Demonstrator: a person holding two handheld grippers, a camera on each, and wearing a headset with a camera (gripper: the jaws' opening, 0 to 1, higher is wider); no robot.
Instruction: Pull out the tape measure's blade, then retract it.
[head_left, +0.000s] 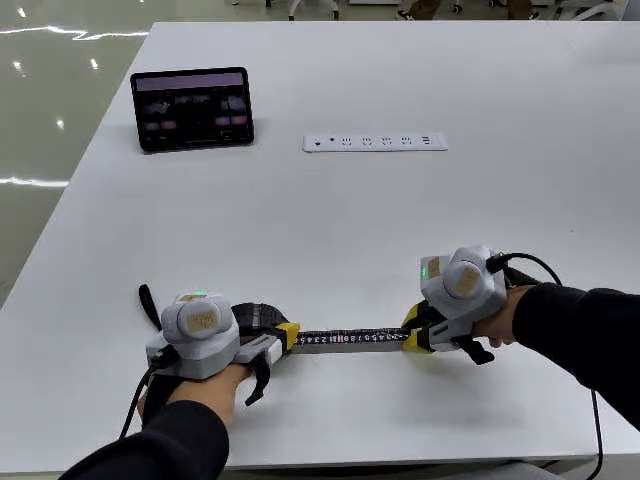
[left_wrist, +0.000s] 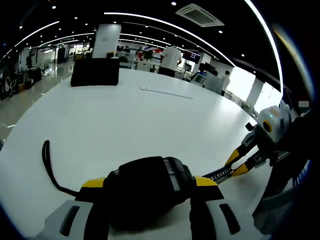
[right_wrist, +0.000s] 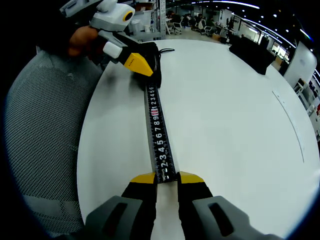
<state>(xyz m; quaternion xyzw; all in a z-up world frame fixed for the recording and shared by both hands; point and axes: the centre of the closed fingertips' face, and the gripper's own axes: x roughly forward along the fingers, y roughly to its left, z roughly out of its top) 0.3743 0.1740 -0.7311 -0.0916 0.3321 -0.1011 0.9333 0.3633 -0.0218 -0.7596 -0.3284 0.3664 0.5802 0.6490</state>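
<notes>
Work is being done on the tabletop (head_left: 350, 220), on the near side of the tablet (head_left: 192, 108). Toward the person from the tablet, the tape measure case (left_wrist: 150, 195) is being clamped between the left tongs (left_wrist: 150, 182). Farther right of the tablet, the blade (right_wrist: 157, 135) is being pinched at its tip by the right tongs (right_wrist: 167, 178). Pulling is judged partly done; retraction is being left outstanding. Remaining blade is presumably being housed inside the case.

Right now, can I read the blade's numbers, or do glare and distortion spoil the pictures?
Right gripper view: numbers on the black measuring blade are sharp, though fisheye curves the white table. Head view: numbers too small; ceiling glare falls on the glossy floor. Left gripper view: the black tape-measure case is dark, detail lost.
</notes>
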